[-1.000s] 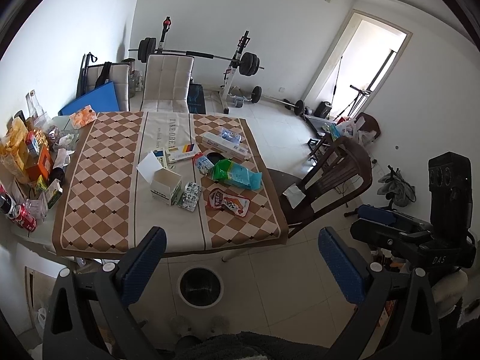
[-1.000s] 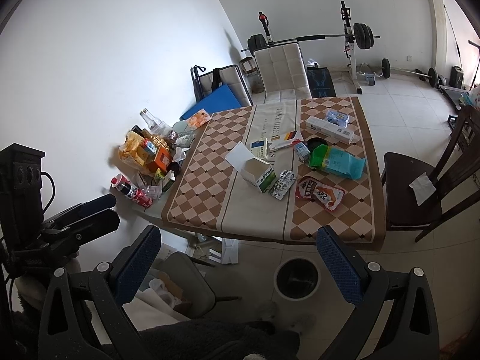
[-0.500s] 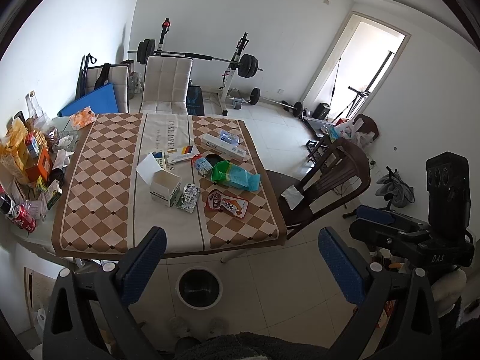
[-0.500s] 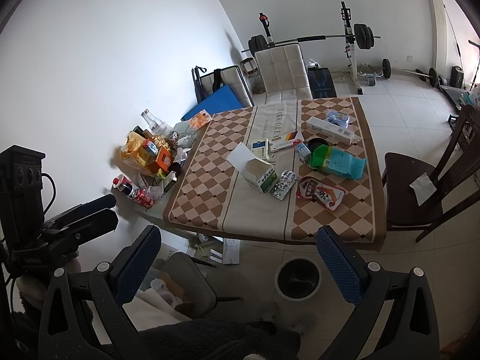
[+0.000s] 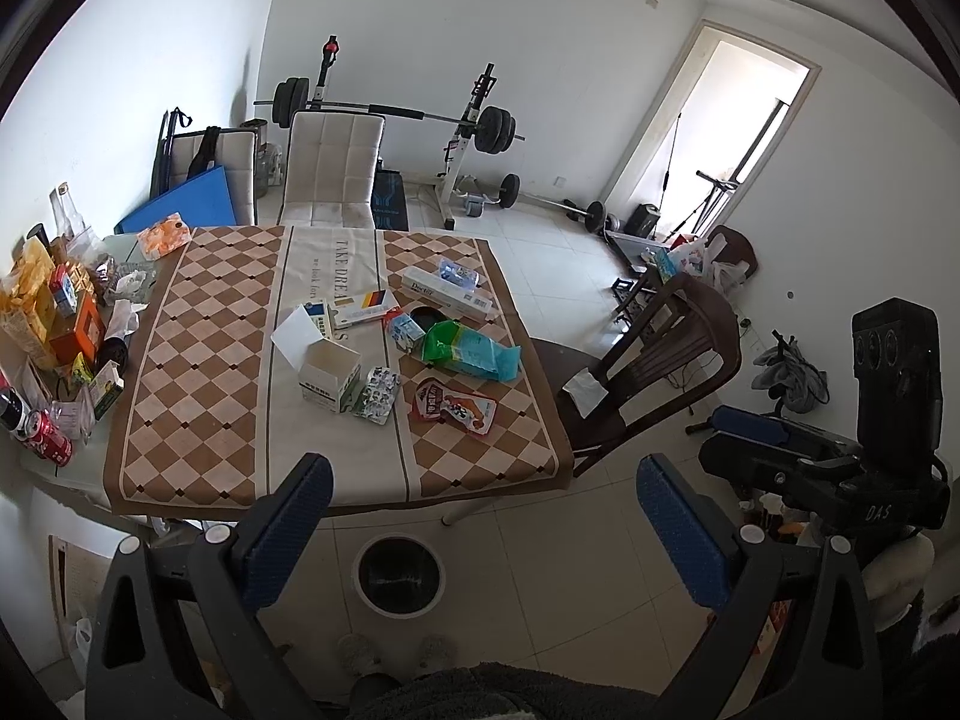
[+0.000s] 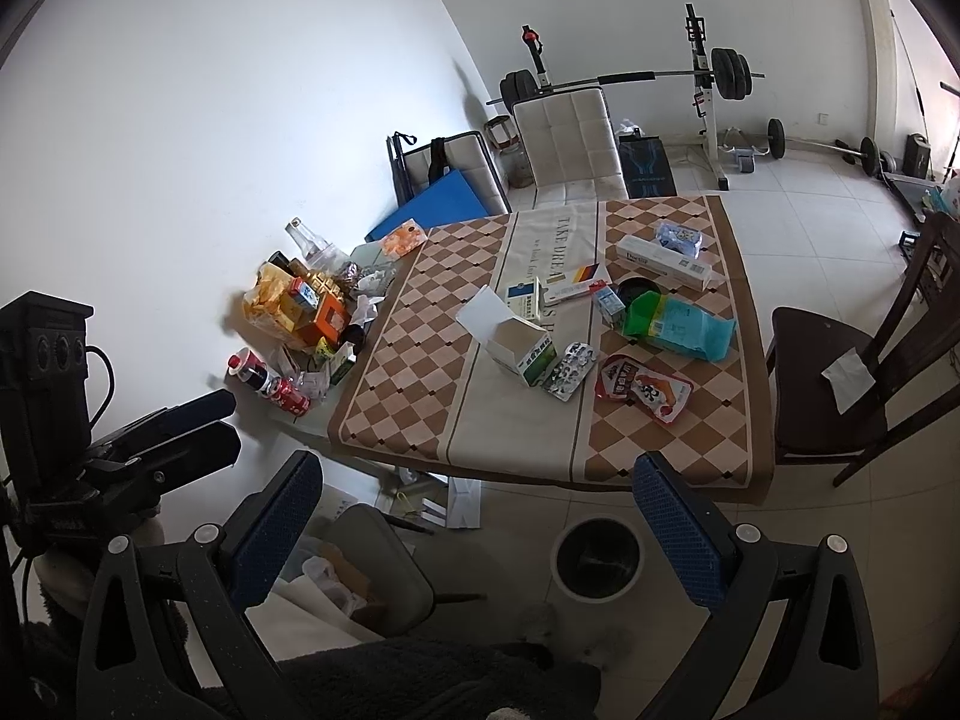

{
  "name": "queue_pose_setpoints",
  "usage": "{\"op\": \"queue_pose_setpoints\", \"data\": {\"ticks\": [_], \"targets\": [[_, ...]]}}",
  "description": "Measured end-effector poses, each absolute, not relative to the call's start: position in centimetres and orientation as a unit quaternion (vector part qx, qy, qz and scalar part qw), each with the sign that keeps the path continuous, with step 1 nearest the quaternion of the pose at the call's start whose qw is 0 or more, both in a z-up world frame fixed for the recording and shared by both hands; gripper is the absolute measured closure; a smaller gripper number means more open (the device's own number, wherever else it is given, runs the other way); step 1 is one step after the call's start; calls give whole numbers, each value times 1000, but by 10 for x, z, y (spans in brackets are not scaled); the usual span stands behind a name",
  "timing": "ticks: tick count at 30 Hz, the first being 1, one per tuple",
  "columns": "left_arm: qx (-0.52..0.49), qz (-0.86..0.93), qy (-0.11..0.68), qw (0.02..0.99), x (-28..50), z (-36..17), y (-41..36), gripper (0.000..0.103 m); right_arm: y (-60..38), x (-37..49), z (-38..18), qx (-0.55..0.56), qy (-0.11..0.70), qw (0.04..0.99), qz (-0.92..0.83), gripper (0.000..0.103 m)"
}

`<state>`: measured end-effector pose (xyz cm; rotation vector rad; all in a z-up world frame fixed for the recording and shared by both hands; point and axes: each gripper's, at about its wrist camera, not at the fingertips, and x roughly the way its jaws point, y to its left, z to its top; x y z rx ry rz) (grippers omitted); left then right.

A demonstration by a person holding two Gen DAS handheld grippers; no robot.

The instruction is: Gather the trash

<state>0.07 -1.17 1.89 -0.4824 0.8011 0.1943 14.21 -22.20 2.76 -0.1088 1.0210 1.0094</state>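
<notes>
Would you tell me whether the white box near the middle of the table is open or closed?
Open. The white box has its flap raised and its hollow inside shows, as the right wrist view confirms.

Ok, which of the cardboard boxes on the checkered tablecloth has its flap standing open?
The white box with green print, in the middle of the cloth beside the blister packs. Its lid flap is raised and the inside shows; the long white box is shut.

Bin (image 5: 399, 575) on floor before table (image 5: 336, 480); wrappers (image 5: 455, 409) seemingly mid-table.
</notes>
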Motion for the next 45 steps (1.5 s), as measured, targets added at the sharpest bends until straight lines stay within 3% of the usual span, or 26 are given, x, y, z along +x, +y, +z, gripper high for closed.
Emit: {"op": "queue_pose_setpoints", "data": {"ticks": [29,33,41,45], "targets": [[-227,92,387,889,16,46,-18,0,-212,136,38,-44,469,751,463,0],[-127,226,386,885,32,40,-18,0,-200,159,28,-34,470,767,435,0],[-50,302,442,843,94,-35,22,0,-165,199,-21,-86,481,813,317,0],[-94,308,497,806,120,-89,51,0,-151,248,-71,-129,507,799,296,0]]}}
